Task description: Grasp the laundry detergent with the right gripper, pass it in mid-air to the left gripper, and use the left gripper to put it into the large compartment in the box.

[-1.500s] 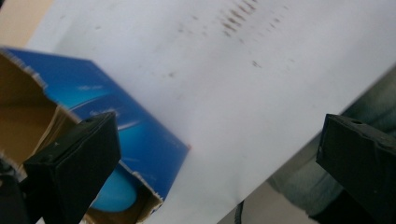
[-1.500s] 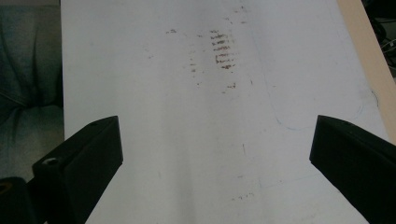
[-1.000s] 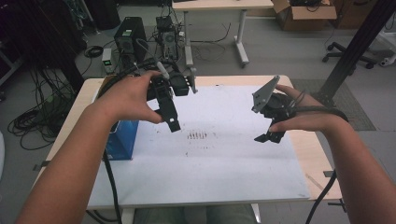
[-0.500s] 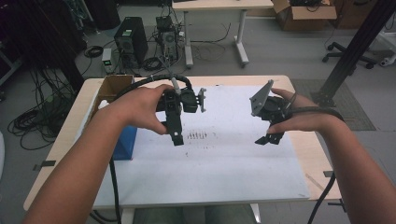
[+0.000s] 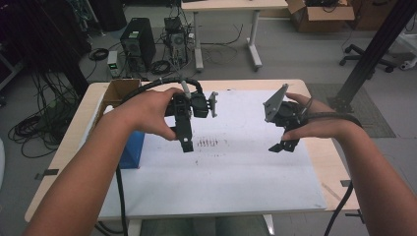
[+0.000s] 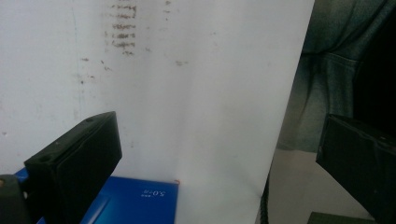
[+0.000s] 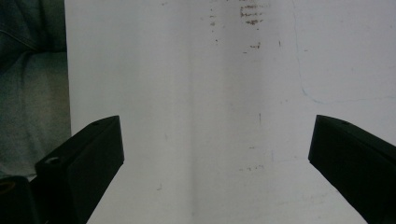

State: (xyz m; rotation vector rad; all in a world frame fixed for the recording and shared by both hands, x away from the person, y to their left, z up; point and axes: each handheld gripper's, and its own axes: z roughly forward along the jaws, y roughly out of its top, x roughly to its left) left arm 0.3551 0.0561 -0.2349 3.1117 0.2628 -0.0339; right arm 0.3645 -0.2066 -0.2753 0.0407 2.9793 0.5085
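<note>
We hold a pair of black two-jaw tongs in each hand above the pale wooden counter (image 5: 324, 157), which is covered by a large white sheet (image 5: 236, 177) marked with rows of small brown smudges (image 5: 206, 143).

Our left tongs (image 5: 186, 145) hang over the left part of the sheet, jaws pointing down toward it, just left of the smudges. In the left gripper view the two jaws stand far apart with nothing between them, so these tongs are spread and empty. Below them that view shows the white sheet, its edge, and the corner of a flat blue rectangular box (image 6: 135, 200) with small white print. From above, the blue box (image 5: 132, 150) sits at the sheet's left edge, close to our left forearm, with an open brown cardboard box (image 5: 118, 91) behind it.

Our right tongs (image 5: 283, 146) hover over the right part of the sheet, well apart from the left pair, with a grey three-cornered plate (image 5: 275, 102) on top. In the right gripper view their jaws are also spread wide and hold nothing; bare white sheet lies under them.
</note>
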